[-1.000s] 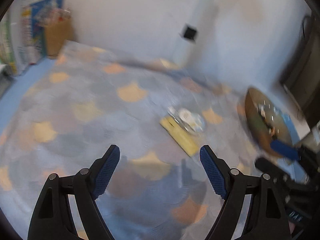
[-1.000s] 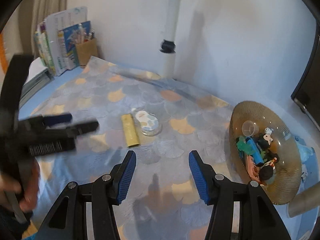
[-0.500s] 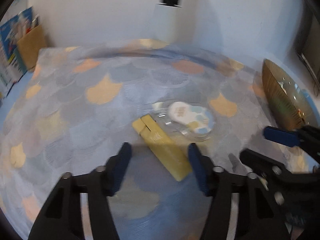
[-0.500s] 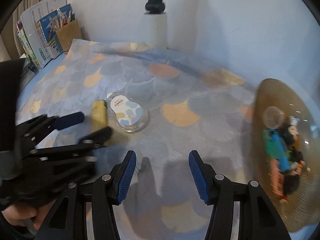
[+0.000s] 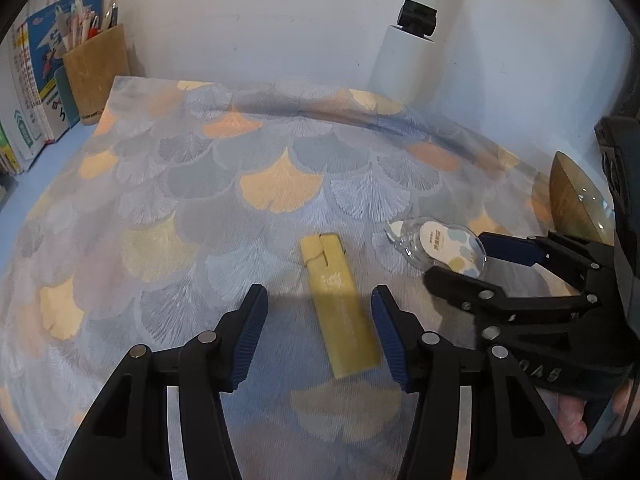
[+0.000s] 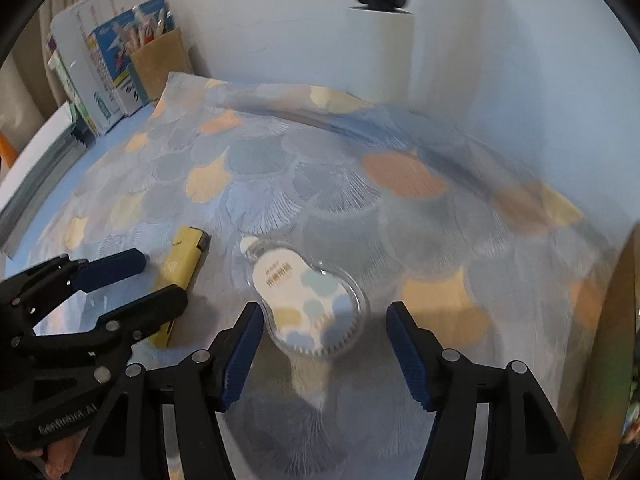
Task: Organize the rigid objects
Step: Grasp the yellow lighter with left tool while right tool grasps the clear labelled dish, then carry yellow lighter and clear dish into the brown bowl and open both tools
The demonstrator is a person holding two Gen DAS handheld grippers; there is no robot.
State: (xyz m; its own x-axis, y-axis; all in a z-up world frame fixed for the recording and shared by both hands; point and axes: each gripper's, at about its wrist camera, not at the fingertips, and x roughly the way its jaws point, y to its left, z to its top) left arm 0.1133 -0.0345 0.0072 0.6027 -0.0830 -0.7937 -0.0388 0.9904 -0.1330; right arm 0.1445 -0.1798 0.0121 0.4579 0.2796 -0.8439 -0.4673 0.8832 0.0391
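Yellow rectangular block (image 5: 340,304) now sits between the left gripper (image 5: 318,332)'s narrowed, untouching jaws; the right gripper (image 6: 324,354), just widened, straddles the clear plastic blister pack (image 6: 308,304), holding nothing.

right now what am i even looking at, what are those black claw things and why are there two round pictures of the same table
No robot here: a person holds a hand tool in each hand, and each tool ends in a two-fingered claw with blue pads. A wide-angle camera on each tool looks forward along its fingers, hence the two round, bent pictures.

One picture looks out from the left claw. The other looks out from the right claw. Each claw also shows from the side in the other's picture.

On the fan-patterned cloth lie a flat yellow case and a clear oval pack with a printed card. A brown bowl's edge shows at the right, with a pen holder and books at the back left.

Nothing is held yet. The left claw's jaws have just been closing, with the yellow case between them untouched; the right's have just been opening around the clear pack.
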